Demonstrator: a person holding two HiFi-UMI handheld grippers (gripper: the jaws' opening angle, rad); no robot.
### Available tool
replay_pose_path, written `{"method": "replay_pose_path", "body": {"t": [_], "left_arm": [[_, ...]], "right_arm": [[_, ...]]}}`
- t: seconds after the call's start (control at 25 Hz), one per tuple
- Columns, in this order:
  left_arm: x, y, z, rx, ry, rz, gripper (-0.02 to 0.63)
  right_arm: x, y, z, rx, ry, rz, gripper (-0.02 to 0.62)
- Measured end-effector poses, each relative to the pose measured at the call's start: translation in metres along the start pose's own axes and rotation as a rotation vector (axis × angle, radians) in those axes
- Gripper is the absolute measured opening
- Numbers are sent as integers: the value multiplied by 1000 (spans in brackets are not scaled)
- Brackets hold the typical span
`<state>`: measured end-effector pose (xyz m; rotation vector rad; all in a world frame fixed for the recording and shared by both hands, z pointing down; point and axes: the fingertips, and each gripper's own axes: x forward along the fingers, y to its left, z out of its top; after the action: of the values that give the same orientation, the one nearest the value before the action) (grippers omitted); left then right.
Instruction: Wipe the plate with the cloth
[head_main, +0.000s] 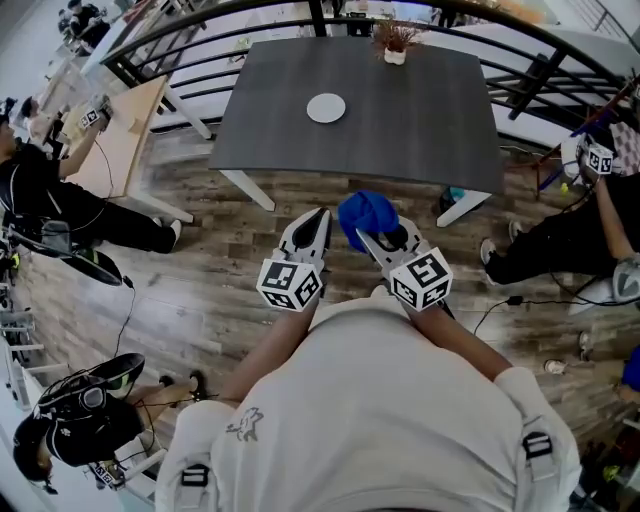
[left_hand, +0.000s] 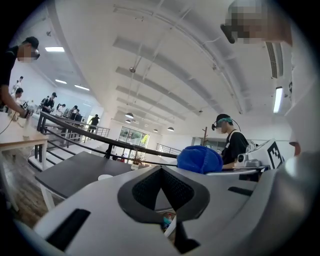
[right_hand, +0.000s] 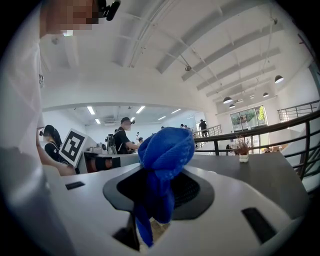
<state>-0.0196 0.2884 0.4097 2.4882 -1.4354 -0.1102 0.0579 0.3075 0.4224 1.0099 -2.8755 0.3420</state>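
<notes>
**Above the wood floor, short of the table — cloth pinched, plate apart**

The right gripper (head_main: 366, 236) has its jaws clamped on a bunched blue cloth (head_main: 367, 213), which bulges out past the tips. The left gripper (head_main: 317, 220) has its jaws pressed together on nothing. The white plate (head_main: 326, 107) lies on the dark table (head_main: 420, 130), well apart from both. Each gripper's cube shows black-and-white square markers — no readable words.

Dark table (head_main: 400, 120) carries white plate (head_main: 326, 108) and potted plant (head_main: 395, 42).
</notes>
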Motion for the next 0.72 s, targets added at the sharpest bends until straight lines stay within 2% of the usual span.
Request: {"method": "replay_pose_path", "body": {"t": [0.12,0.32,0.56,0.72], "left_arm": [[28,-10,-2,-14,-1,20,6],[56,-38,-9,23,11,3,6],[79,-41,-25,-12,57,-18,6],[96,-26,-21,-18,50,-20,6]], "right_arm": [[-7,-31,0,21,25,8,129],[-15,-62,-11,50,68,25,129],[-9,-80,-21,80,109,39,129],[2,-94,-24,85,120,27,129]]}}
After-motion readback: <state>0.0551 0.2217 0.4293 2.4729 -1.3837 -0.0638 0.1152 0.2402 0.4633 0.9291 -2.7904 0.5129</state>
